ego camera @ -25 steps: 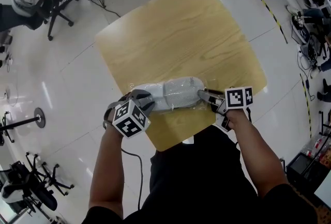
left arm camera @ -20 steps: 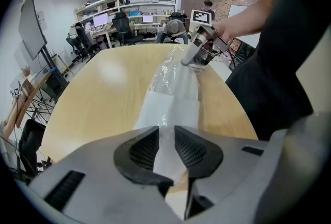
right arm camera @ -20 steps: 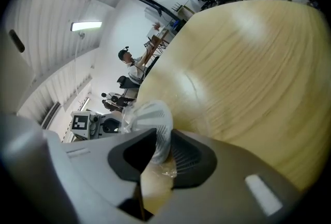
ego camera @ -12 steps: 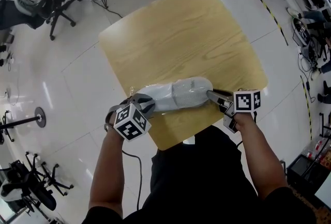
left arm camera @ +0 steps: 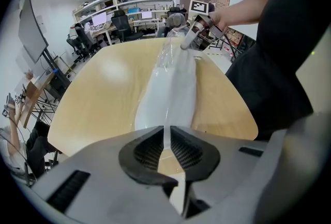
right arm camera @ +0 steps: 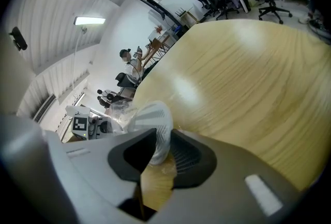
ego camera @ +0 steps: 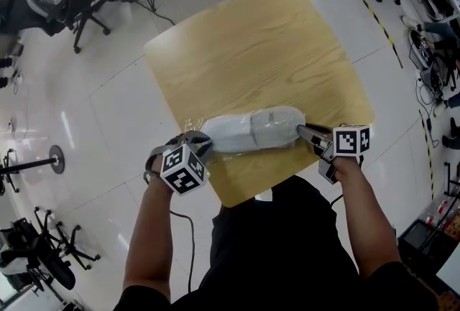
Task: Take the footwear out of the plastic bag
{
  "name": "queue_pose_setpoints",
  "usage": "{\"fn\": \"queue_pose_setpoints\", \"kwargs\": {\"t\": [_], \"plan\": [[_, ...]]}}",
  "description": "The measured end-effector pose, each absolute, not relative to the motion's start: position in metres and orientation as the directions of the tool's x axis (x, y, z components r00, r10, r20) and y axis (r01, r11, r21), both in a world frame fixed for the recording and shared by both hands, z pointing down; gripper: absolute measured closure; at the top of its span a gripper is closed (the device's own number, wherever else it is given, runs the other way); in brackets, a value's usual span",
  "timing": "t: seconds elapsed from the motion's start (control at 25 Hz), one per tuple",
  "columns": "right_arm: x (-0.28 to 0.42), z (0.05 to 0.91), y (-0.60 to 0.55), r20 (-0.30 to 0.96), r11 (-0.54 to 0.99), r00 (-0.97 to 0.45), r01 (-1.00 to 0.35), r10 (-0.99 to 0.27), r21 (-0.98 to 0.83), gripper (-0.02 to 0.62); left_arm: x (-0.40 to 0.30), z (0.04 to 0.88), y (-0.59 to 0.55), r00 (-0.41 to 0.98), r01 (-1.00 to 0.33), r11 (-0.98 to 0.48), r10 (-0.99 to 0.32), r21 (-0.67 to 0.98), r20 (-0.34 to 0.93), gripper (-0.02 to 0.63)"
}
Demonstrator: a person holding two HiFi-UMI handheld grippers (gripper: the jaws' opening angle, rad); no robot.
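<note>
Two grippers are holding a bagged shoe at both ends.

The white shoe [ego camera: 255,130] is lying inside the clear plastic bag [ego camera: 192,123] on the wooden table [ego camera: 251,44], near the edge closest to the person. The left gripper [ego camera: 198,139] is pointing down at one end. Its jaws have just been closing, and they are now pinching a thin bit of the bag. The right gripper [ego camera: 305,133] is squeezing the rounded end of the shoe between its jaws. The shoe is lying stretched out between the two grippers.
</note>
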State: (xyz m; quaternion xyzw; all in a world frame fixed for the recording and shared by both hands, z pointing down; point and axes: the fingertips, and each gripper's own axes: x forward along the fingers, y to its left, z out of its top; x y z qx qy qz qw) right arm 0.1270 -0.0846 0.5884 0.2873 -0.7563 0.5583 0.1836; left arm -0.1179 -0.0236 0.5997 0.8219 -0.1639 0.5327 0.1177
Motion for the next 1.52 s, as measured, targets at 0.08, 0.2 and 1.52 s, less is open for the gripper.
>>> {"fn": "queue_pose_setpoints", "kwargs": {"t": [0.08,0.2,1.52], "plan": [[0.126,0.588,-0.085,0.599,0.216,-0.769,-0.639,-0.225,-0.739,0.505,-0.12,0.599,-0.022,0.374,-0.395,-0.919,-0.144,0.017,0.916,0.561],[0.125,0.588,-0.085,0.602,0.223,-0.768,-0.64,-0.218,-0.736,0.503,-0.122,0.597,-0.021,0.366,-0.395,-0.919,-0.148,0.009,0.919,0.564],[0.136,0.59,-0.089,0.631,0.23,-0.743,-0.669,-0.224,-0.707,0.503,-0.132,0.558,-0.037,0.381,-0.389,-0.921,-0.189,-0.029,0.905,0.479]]}}
